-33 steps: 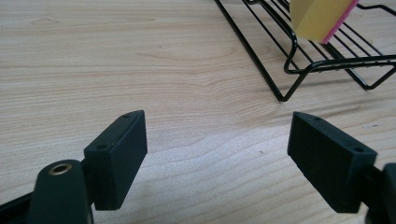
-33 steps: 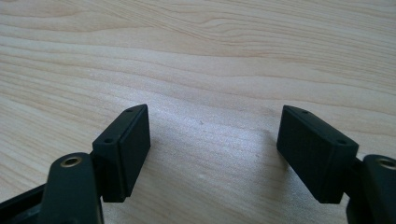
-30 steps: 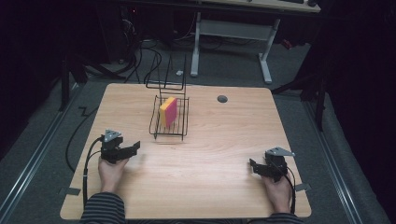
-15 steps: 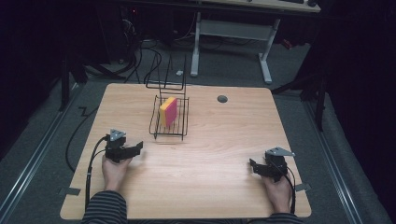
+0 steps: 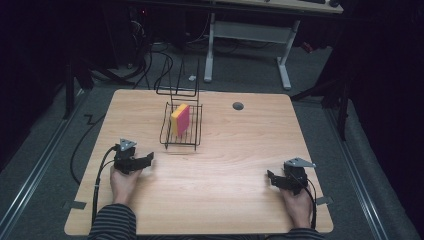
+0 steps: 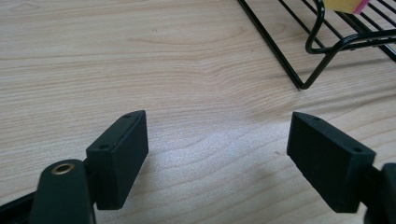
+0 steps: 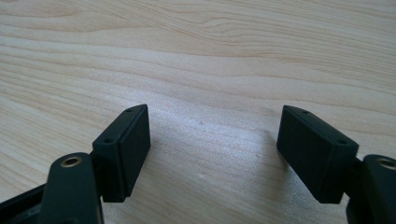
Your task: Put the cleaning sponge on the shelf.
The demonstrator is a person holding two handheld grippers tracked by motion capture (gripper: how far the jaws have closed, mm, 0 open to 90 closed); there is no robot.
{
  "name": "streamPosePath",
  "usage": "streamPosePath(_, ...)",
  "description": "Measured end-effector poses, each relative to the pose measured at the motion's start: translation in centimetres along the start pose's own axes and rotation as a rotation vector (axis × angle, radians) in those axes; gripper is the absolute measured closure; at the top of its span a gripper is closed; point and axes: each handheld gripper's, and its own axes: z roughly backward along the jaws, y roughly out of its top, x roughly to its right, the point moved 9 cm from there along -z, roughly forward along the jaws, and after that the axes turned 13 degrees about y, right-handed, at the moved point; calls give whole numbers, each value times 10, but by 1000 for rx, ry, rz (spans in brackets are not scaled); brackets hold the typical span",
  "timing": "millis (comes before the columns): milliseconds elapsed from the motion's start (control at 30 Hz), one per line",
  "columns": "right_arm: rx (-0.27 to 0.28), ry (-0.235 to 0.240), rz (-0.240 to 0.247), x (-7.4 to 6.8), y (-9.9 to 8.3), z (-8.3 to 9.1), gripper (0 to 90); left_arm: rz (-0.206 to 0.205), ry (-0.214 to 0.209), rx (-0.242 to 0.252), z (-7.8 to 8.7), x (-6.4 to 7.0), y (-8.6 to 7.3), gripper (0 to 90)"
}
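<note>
**Op:** On the table [image 5: 220, 200], high view: the wire rack [image 5: 181, 137] sits at about 11 o'clock from the table's middle, with the sponge [image 5: 180, 119] standing on edge inside it, yellow face and pink face both showing. My left gripper [image 5: 146, 159] rests at the near left, my right gripper [image 5: 270, 176] at the near right.

**Obs:** Jaw state?

**Op:** Both are spread wide and hold nothing. In the left gripper view [image 6: 217, 142] only bare wood lies between the pads; the same goes for the right gripper view [image 7: 212, 140].

**Obs:** Which one goes for the sponge?

**Op:** My judgement is the left. From it the rack lies at roughly 1 o'clock and near; from the right gripper it lies at about 10 o'clock and well apart. The left gripper view already catches the rack's front corner foot [image 6: 306, 84] and a sliver of sponge [image 6: 343, 4] at its 1 o'clock.

**Obs:** Axis?

**Op:** The sponge's long edge seems to run roughly 12 to 6 across the table, thin side facing 3 and 9. So I would expect the jaws to straddle it from above, one pad per broad face, clear of the wires.

**Obs:** Risk?

**Op:** Clipping the rack's tall handle [image 5: 177, 92] behind it, probably.
</note>
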Motion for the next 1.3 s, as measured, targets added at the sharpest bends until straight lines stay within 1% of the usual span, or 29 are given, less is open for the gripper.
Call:
streamPosePath(100, 0, 0, 0, 0, 0, 0, 260, -5, 5, -5, 0, 0, 0, 216)
streamPosePath(133, 0, -1, 0, 0, 0, 0, 260, -14, 5, -19, -1, 1, -1, 215)
streamPosePath(200, -1, -1, -1, 0, 0, 0, 260, -36, 20, -44, -4, 3, -3, 210)
streamPosePath(233, -1, -1, -1, 0, 0, 0, 260, -63, 33, -55, -5, 4, -4, 207)
streamPosePath(267, -1, -1, -3, 0, 0, 0, 260, -78, 42, -58, -6, 5, -4, 203)
streamPosePath(333, -1, -2, -3, 0, 0, 0, 260, -87, 52, -56, -6, 6, -4, 201)
streamPosePath(400, -1, -2, 1, 0, 0, 0, 260, -80, 46, -56, -6, 5, -4, 206)
streamPosePath(467, -1, -1, -3, 0, 0, 0, 260, -86, 52, -56, -6, 5, -4, 206)
streamPosePath(600, -1, -1, -1, 0, 0, 0, 260, -85, 53, -57, -6, 5, -4, 202)
streamPosePath(900, -1, -1, -3, 0, 0, 0, 260, -71, 56, -55, -4, 5, -5, 213)
streamPosePath(1300, 0, 0, -2, 0, 0, 0, 260, -73, 59, -54, -4, 5, -6, 223)
